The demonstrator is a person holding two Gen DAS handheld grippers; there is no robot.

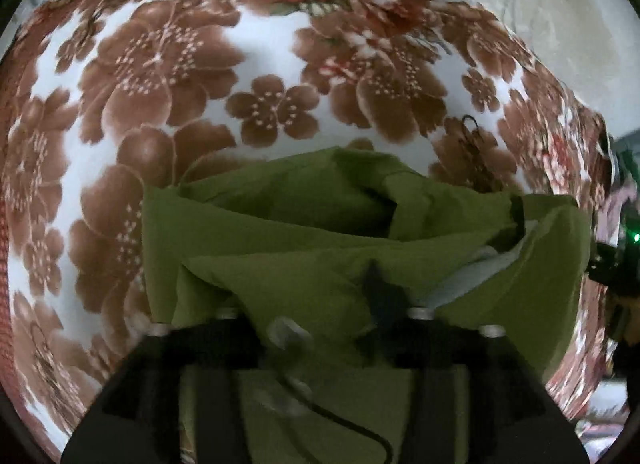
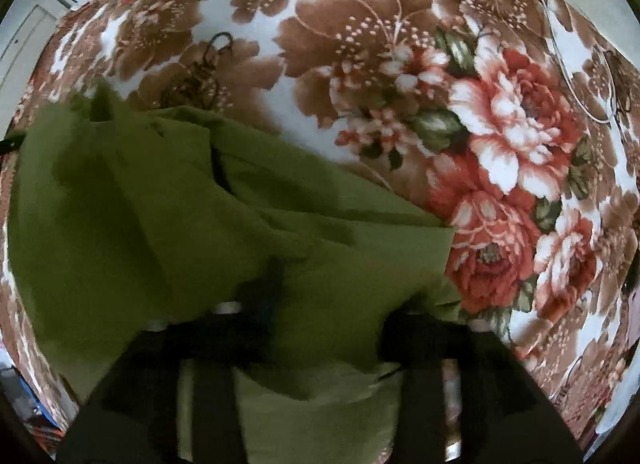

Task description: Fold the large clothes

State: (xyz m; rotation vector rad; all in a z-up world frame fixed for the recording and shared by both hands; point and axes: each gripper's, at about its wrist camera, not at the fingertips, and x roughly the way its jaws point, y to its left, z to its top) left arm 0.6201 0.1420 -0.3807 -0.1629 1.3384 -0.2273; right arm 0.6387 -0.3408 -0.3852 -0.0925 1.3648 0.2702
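On the flowered blanket lies one green garment, bunched in loose folds, with one dark wire hanger resting at about one o'clock from it in the left wrist view. Two grippers point steeply down over the cloth. The left gripper and the right gripper both stand with jaws apart, cloth between them but not pinched.

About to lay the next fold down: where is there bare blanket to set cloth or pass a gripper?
Free: floral blanket beyond and right of the green garment, up to the red roses; in the left view, blanket left of the garment. Crowded: bunched folds under both grippers, and hangers at the garment's far edge.
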